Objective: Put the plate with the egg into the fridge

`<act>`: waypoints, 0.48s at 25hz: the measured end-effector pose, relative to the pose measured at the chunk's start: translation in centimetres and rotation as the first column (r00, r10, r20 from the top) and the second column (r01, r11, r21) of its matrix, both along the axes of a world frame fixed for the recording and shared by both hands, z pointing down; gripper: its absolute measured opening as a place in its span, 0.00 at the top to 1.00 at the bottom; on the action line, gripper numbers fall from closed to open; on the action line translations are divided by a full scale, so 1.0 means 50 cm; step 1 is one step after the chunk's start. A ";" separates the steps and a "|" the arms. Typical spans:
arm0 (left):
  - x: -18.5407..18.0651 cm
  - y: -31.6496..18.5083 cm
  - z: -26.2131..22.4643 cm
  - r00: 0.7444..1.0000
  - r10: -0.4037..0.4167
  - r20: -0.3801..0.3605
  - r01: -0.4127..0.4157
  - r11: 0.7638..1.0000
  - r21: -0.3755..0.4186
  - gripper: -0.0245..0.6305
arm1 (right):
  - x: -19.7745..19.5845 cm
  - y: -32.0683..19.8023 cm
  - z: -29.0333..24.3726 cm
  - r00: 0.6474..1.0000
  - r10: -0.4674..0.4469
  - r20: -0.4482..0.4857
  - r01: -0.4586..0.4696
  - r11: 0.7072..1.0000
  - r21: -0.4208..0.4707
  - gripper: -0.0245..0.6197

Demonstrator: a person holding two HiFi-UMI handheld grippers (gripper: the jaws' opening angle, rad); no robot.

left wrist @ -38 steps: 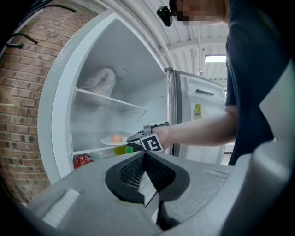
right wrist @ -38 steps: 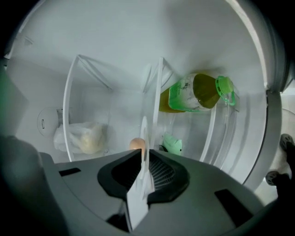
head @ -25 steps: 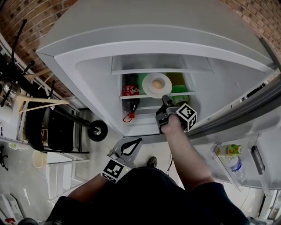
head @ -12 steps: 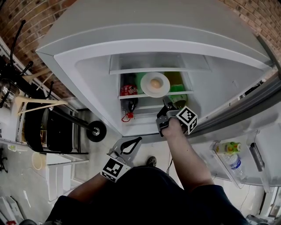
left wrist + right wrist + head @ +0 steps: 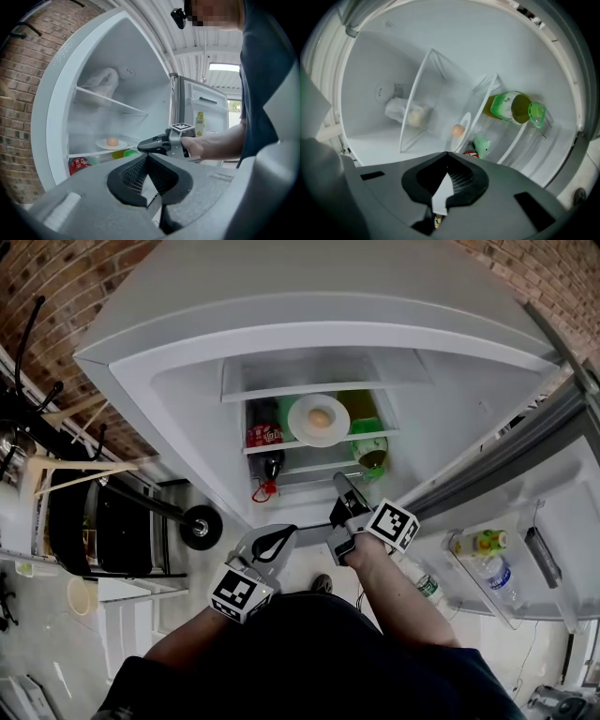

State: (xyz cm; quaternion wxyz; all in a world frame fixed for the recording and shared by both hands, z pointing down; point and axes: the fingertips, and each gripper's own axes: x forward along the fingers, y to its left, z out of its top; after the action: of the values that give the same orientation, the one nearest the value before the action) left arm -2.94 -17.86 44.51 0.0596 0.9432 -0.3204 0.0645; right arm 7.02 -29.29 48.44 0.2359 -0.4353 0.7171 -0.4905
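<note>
Plate (image 5: 298, 427) with the egg (image 5: 320, 416) on it sits on a glass shelf inside the open fridge (image 5: 187, 390) in the head view. A red-labelled dark bottle (image 5: 264, 437) shows near it on one side and a green bottle (image 5: 370, 451) on the other. Both grippers are in front of the fridge, apart from the plate. The right gripper (image 5: 337, 480) points toward the shelf with its jaws pressed together and empty, and the left gripper (image 5: 289, 531) sits lower, near the person's body, also closed. Bottles (image 5: 483, 542) stand in the door rack at the right. In the left gripper view, the left gripper (image 5: 147, 155) has its jaw tips touching with nothing between them. Beyond it, a hand (image 5: 197, 147) holds the right gripper (image 5: 143, 146), and the plate (image 5: 101, 146) with the egg (image 5: 112, 141) rests on the shelf. In the right gripper view, the right gripper (image 5: 447, 153) is likewise closed on nothing. The plate (image 5: 466, 122), egg (image 5: 458, 130) and green bottle (image 5: 513, 108) show inside the fridge, well clear of the jaws.
</note>
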 end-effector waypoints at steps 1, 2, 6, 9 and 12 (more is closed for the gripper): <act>0.001 0.000 -0.001 1.000 0.004 -0.001 -0.004 1.000 -0.001 0.96 | -0.006 0.016 -0.004 0.999 -0.019 -0.033 0.020 1.000 0.024 0.95; 0.003 -0.001 -0.002 1.000 0.007 -0.003 -0.007 1.000 -0.003 0.96 | -0.013 0.031 -0.009 0.997 -0.039 -0.066 0.042 0.998 0.048 0.95; 0.009 0.000 -0.003 1.000 0.017 -0.019 -0.017 1.000 -0.018 0.96 | -0.050 0.087 -0.034 0.962 -0.115 -0.246 0.157 0.975 0.160 0.95; 0.014 0.002 -0.009 0.999 0.030 -0.034 -0.030 0.999 -0.026 0.96 | -0.080 0.124 -0.057 0.900 -0.146 -0.410 0.261 0.935 0.241 0.95; 0.015 0.002 -0.015 0.998 0.034 -0.044 -0.036 0.999 -0.029 0.96 | -0.104 0.156 -0.080 0.818 -0.136 -0.559 0.356 0.883 0.306 0.95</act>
State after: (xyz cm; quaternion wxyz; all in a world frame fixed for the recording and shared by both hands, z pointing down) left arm -2.17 -17.76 43.74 0.0797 0.9488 -0.3015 0.0497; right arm 1.83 -21.50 44.44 0.0489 -0.3958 0.8891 -0.2246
